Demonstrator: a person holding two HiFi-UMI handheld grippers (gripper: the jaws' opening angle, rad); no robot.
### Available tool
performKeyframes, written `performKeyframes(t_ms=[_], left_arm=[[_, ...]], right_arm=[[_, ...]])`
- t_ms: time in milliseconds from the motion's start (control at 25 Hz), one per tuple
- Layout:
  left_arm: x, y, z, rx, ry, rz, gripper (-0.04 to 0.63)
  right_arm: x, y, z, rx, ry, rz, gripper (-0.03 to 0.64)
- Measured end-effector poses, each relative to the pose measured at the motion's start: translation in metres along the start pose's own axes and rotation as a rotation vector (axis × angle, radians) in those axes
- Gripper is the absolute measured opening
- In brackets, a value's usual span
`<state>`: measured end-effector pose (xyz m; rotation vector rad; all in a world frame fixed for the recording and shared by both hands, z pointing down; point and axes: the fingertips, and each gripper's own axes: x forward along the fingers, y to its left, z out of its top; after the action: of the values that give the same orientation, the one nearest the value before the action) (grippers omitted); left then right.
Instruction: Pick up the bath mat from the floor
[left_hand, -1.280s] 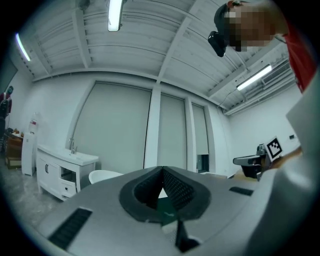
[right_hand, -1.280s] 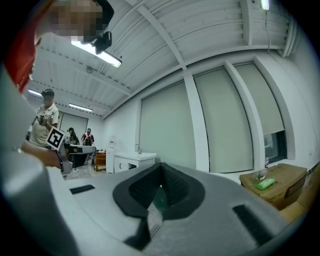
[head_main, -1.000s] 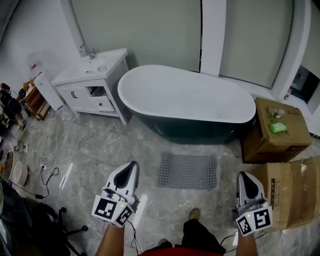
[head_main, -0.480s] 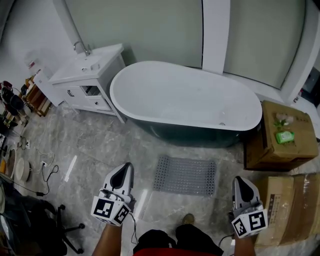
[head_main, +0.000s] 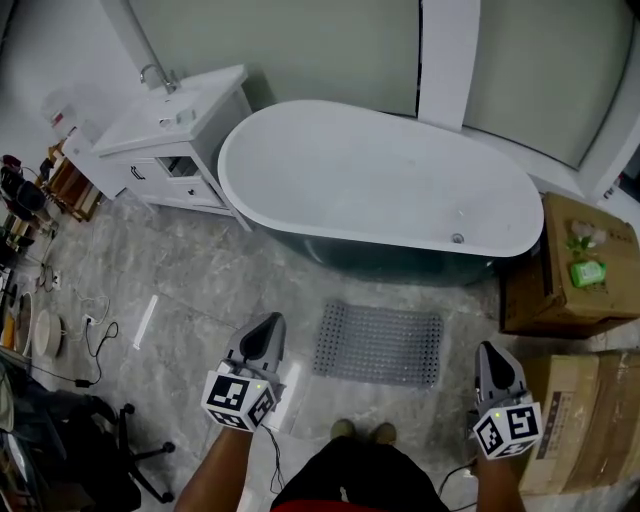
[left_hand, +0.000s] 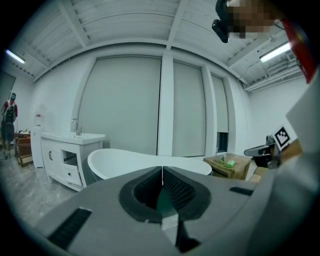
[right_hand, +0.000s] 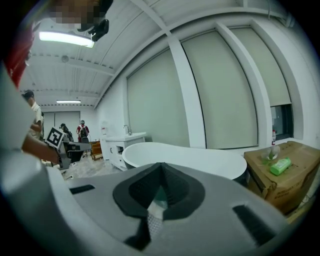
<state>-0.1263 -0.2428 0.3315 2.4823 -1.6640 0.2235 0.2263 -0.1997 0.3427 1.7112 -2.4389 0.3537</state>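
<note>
The white bathtub (head_main: 380, 185) spans the far side. On the marble floor (head_main: 200, 290) just in front of it lies the grey bath mat (head_main: 378, 345) (flat, dotted with holes). The left claw (head_main: 266, 330) and right claw (head_main: 491, 355) hover at either side of it, each pressed together and empty.

Even ceiling-strip light, fisheye-bent dark edges, floor glare perhaps faint
</note>
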Motion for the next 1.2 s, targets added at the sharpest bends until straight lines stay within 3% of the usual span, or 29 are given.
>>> performKeyframes(t_ms=[400,1200], left_arm=[[0.045,0.030,-0.103,-0.049,0.163,-0.004,0.012],[0.135,0.056,-0.335,-0.095,0.305,0.029,0.014]], right_arm=[[0.044,-0.035,-0.066,0.003,0.072,-0.075,0.005],[0.130,-0.113,-0.302,0.013,0.209,-0.101,0.006]])
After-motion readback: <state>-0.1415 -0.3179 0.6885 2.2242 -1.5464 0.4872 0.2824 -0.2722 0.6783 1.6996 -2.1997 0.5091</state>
